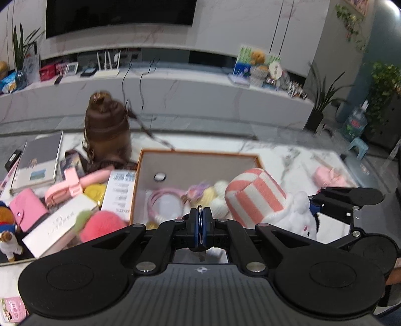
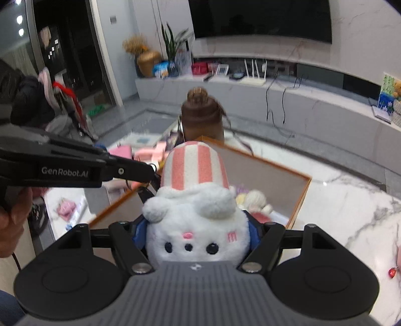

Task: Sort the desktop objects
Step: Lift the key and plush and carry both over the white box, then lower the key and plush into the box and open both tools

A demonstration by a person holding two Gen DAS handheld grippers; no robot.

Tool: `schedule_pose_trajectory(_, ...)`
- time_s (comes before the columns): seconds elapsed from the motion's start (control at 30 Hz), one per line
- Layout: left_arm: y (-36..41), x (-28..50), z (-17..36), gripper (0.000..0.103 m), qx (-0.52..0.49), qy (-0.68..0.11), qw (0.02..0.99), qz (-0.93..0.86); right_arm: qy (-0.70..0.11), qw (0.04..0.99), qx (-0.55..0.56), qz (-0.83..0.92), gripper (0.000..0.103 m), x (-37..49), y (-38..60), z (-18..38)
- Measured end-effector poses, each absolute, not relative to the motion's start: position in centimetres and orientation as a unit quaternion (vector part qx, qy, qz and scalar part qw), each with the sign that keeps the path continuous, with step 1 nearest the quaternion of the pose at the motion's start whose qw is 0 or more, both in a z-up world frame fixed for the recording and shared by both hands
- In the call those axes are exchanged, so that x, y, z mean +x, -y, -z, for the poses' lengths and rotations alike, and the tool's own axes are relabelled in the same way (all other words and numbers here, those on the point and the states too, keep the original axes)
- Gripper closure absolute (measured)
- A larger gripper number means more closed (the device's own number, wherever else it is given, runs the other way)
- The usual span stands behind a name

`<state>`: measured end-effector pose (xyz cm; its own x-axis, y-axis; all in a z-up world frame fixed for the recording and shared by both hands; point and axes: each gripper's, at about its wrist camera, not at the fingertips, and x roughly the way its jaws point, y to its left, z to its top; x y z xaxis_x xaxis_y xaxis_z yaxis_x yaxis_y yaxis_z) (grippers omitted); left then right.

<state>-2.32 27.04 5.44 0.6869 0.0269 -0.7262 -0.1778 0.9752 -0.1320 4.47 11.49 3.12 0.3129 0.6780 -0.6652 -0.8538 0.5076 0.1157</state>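
Crowded tabletop, half-free tray
Tray's (image 1: 140, 180) far half lies bare; brown bottle (image 1: 107, 128) guards its far-left corner.

Large dark TV (image 1: 120, 15) on pale marble-veined wall (image 1: 225, 27). Long low white media console (image 1: 175, 85) beneath, router (image 1: 108, 65), boxes, cables on top. Potted plants at both ends; gold vase (image 2: 148, 62) with dried stems. Grey tile floor (image 2: 150, 120). Dark glass door (image 2: 67, 50) at left, night outside. White marble tabletop (image 2: 351, 213).
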Motion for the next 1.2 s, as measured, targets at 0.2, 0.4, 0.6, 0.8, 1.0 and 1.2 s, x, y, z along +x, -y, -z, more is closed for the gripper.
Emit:
schedule_pose_trajectory(0.2, -27.3, -1.4, -2.7, 0.100, -0.084, -0.431, 0.896, -0.066, -0.355, 0.790, -0.192, -0.462, 0.029, 4.5, -14.0, -0.5)
schedule_pose_trajectory(0.4, -27.8, -1.0, -1.2, 0.100, -0.074, -0.449, 0.888, -0.072, -0.372, 0.783, -0.220, -0.448, 0.029, 5.1, -15.4, 1.0)
schedule_pose_trajectory(0.6, -28.1, -0.9, -1.1, 0.100, -0.068, -0.450, 0.887, -0.081, -0.377, 0.777, -0.248, -0.439, 0.029, 4.8, -16.2, 2.3)
schedule_pose_trajectory(0.8, -28.5, -0.5, -0.5, 0.099, -0.062, -0.461, 0.881, -0.090, -0.385, 0.770, -0.263, -0.436, 0.029, 4.7, -16.6, 3.1)
schedule_pose_trajectory(1.0, -28.0, 0.2, 1.4, 0.099, -0.037, -0.490, 0.866, -0.092, -0.383, 0.767, -0.278, -0.433, 0.029, 4.7, -16.9, 3.3)
schedule_pose_trajectory(1.2, -27.9, 0.4, 1.6, 0.099, -0.024, -0.492, 0.864, -0.101, -0.376, 0.764, -0.300, -0.430, 0.029, 4.5, -17.5, 3.7)
